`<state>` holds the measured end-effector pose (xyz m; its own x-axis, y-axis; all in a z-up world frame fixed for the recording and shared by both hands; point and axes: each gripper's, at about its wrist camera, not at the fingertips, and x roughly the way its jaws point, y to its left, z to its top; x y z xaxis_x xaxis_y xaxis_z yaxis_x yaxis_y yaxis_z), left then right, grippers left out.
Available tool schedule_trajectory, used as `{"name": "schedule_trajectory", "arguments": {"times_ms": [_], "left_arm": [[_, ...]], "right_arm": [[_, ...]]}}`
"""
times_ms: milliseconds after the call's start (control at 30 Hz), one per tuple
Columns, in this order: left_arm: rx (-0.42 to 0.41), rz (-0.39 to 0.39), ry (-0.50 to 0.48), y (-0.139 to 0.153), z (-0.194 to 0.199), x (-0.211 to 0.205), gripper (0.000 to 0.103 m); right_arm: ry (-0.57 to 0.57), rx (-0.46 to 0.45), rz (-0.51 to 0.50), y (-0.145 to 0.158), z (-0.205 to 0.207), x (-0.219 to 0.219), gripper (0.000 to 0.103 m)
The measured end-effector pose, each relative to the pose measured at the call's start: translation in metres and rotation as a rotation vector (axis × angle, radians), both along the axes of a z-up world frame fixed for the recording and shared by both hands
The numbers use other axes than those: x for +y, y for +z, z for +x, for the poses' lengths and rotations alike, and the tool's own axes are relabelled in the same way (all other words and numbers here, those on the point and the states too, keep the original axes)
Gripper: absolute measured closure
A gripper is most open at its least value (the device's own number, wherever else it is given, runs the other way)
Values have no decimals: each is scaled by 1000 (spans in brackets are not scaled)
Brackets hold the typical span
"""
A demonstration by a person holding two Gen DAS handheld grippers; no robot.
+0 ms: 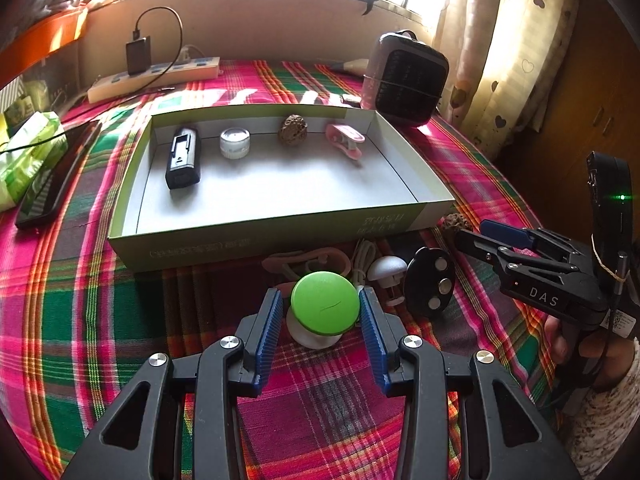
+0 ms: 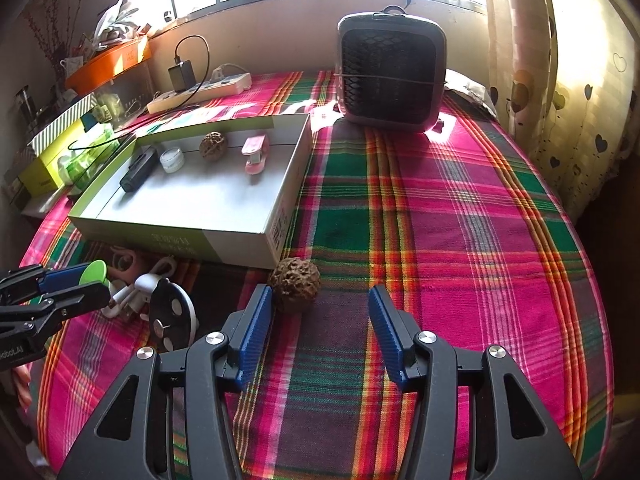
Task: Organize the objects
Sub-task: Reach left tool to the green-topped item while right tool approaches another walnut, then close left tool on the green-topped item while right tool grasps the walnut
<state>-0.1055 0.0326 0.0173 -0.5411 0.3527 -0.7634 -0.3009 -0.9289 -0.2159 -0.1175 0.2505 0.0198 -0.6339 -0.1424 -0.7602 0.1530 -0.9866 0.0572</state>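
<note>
In the left wrist view, low in the middle, the left gripper point(image 1: 320, 304) is open around a green-topped knob point(image 1: 325, 309), maybe just touching its right side, while in the right wrist view the open right gripper point(image 2: 320, 308) holds nothing, a wrinkly walnut point(image 2: 295, 285) sitting just past its left finger, with the box point(image 2: 240, 240) at the upper left.

- Plaid tablecloth point(image 2: 460, 216) in pink, green and orange, spread right across the table.
- Small grey fan heater point(image 2: 391, 72) upright at the back, grille facing us.
- White power strip point(image 1: 154, 76) by the wall, a black charger point(image 1: 138, 57) plugged into it.
- Heart-print curtain point(image 2: 576, 80) on the right.
- Orange tray point(image 2: 110, 62) far left, piled with clutter.
</note>
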Motion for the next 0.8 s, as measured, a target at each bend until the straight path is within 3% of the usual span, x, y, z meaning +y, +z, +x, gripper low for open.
{"name": "schedule_trajectory", "arguments": {"times_ms": [700, 800], "left_arm": [[-7, 11, 52, -1, -5, -10, 65], [-5, 13, 57, -1, -5, -12, 65]], "right_arm": [[11, -9, 8, -3, -10, -2, 51], [13, -8, 1, -2, -9, -2, 57]]}}
